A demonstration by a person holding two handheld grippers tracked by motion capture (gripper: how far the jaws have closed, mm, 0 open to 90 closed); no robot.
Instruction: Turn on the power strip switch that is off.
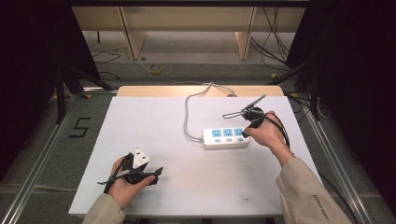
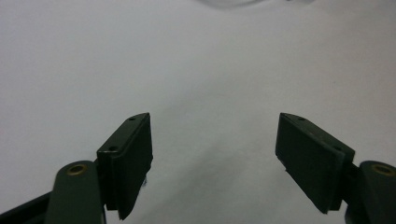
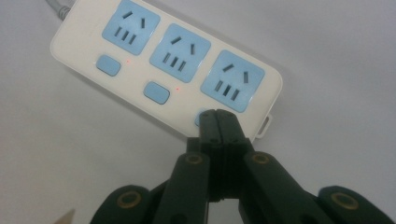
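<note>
A white power strip (image 1: 226,138) with three blue sockets and blue buttons lies right of the table's middle; its grey cable (image 1: 187,112) runs off the far edge. In the right gripper view the power strip (image 3: 168,60) shows small red lights beside its two left buttons. My right gripper (image 3: 217,116) is shut, its joined tips resting on the third button, which they mostly hide. In the high view the right gripper (image 1: 243,135) meets the strip's right end. My left gripper (image 1: 156,173) rests near the front left, open, and the left gripper (image 2: 215,154) has only bare table between its jaws.
The white table top (image 1: 163,121) has a wooden strip along its far edge. Metal rails run down both sides, and loose cables (image 1: 154,69) lie on the floor beyond. A small tan corner (image 3: 63,218) shows at the bottom left of the right gripper view.
</note>
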